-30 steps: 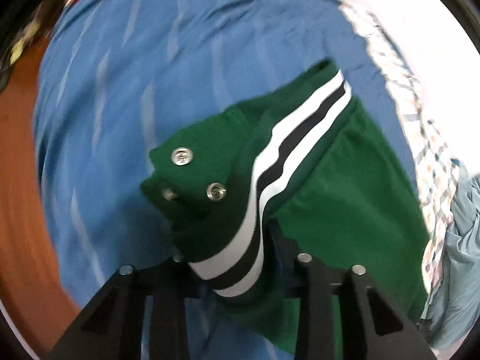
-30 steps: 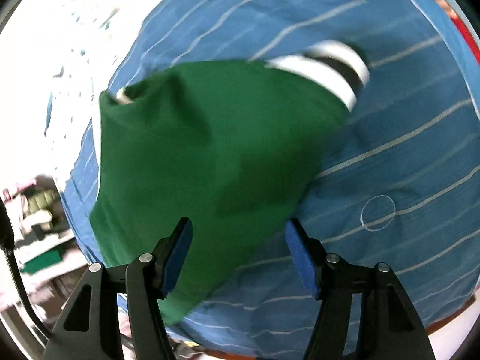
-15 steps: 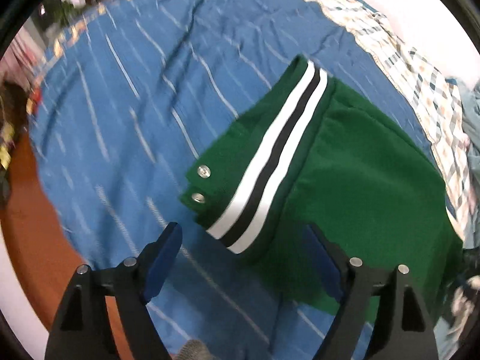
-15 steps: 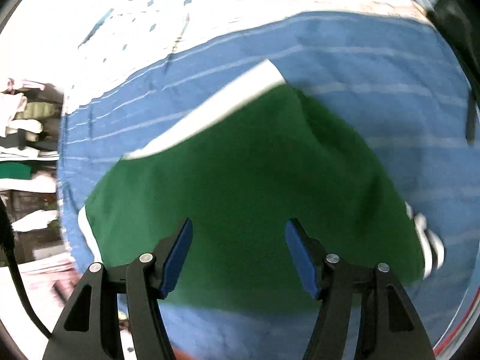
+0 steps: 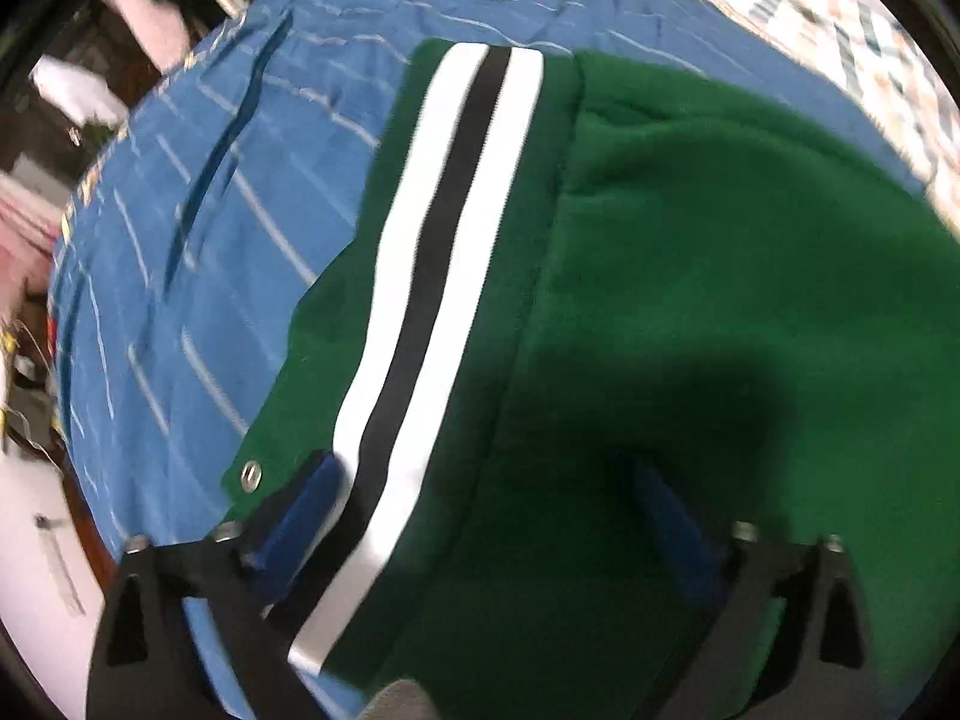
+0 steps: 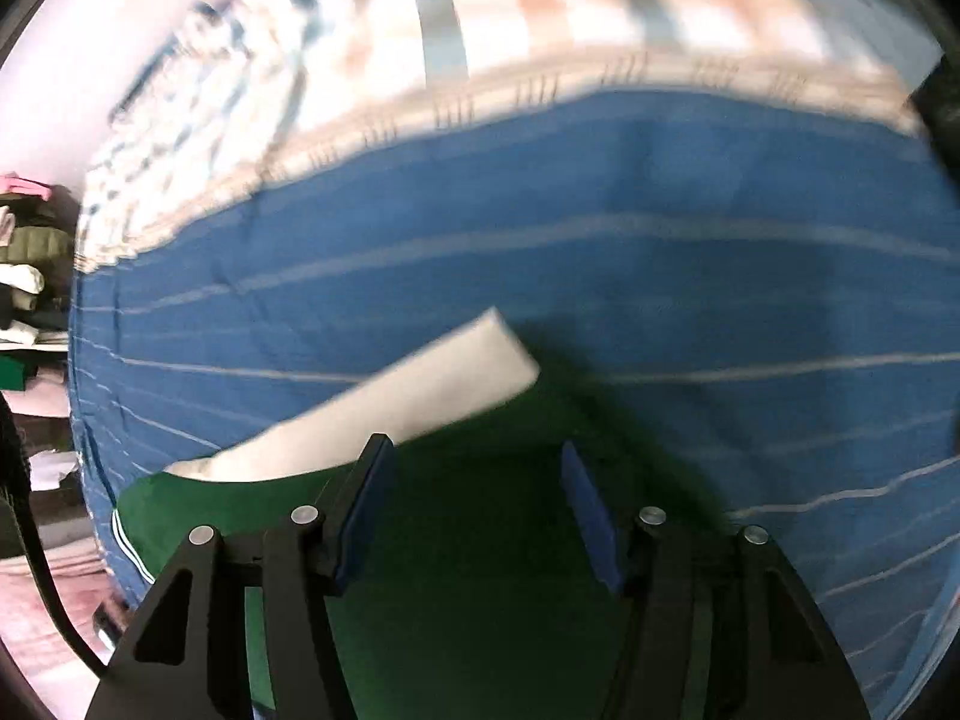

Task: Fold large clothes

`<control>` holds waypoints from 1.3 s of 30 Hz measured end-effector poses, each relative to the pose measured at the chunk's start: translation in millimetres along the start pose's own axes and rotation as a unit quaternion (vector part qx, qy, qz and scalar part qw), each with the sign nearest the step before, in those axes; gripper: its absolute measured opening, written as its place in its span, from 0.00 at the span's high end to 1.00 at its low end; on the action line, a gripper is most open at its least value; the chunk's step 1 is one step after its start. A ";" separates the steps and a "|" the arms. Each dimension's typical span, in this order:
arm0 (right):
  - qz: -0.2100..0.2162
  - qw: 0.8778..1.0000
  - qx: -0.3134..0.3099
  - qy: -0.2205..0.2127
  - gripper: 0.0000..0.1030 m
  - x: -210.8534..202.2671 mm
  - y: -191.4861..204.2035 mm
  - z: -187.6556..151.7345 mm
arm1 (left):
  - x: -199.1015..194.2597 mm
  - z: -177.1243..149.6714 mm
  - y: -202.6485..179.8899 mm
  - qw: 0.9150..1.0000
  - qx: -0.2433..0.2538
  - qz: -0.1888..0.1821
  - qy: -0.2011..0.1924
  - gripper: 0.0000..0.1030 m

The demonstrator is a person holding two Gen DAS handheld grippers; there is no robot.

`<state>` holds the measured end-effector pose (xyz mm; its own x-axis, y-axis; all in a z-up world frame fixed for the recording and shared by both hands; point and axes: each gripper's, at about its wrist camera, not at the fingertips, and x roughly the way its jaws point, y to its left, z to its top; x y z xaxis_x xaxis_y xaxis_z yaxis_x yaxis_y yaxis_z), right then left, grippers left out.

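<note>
A green jacket (image 5: 690, 276) with a white and black striped band (image 5: 432, 276) and a metal snap (image 5: 251, 474) lies folded on a blue striped bedsheet (image 5: 198, 252). My left gripper (image 5: 486, 510) is open, its blue pads low over the band's near end and the green cloth. In the right wrist view the same jacket (image 6: 480, 570) fills the lower middle, with a white cuff or sleeve (image 6: 432, 384) at its far edge. My right gripper (image 6: 474, 510) is open and empty just above the green cloth.
The blue sheet (image 6: 600, 240) spreads beyond the jacket. A checked blanket (image 6: 480, 18) lies along its far edge and shows at the upper right of the left wrist view (image 5: 840, 30). Piled clothes (image 6: 24, 276) and clutter stand off the bed at the left.
My left gripper let go of the striped band, opened, then dropped close over it. My right gripper stayed open and swung toward the jacket's far edge, bringing the white sleeve into view.
</note>
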<state>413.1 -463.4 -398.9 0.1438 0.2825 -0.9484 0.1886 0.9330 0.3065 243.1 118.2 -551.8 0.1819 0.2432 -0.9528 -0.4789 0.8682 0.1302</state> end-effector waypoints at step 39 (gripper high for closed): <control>0.107 0.984 -0.066 0.127 0.47 74.1 120.0 -102.0 | 1.7 0.9 63.0 0.944 -0.305 -0.121 -0.019 0.43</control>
<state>347.3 -307.8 -440.6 -0.0842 0.5060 -0.8584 0.0511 0.8625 0.5034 214.0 173.7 -545.0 0.3737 0.0947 -0.9227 -0.8232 0.4922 -0.2829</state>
